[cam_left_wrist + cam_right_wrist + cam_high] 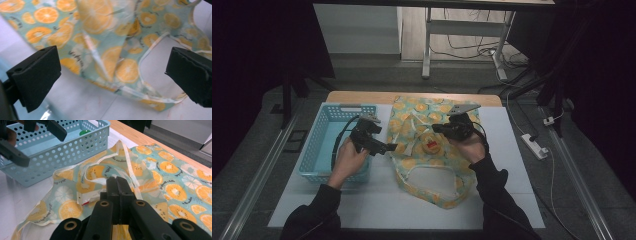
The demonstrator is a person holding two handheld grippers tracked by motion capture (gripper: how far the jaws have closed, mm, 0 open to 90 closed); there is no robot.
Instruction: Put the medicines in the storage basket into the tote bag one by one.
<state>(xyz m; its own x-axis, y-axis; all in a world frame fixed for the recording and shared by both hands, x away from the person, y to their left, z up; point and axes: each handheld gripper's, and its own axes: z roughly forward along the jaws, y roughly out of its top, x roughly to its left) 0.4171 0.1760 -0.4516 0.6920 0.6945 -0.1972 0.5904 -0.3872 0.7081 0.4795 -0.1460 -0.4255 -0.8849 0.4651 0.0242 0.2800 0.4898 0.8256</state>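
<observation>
While the right gripper (117, 185) holds its jaws closed on the orange-print bag's (432, 145) rim mid-surface, the left gripper (388, 147), jaws wide open, approaches beside the blue basket (324, 150). Judged step: opening the bag; next, gripping the opposite rim.

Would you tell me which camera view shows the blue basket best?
The high view: the whole blue basket shows from above, left of the orange-print bag. The right gripper view shows its perforated wall and a green thing inside. The left gripper view shows at most a bluish blur at its lower left.
</observation>
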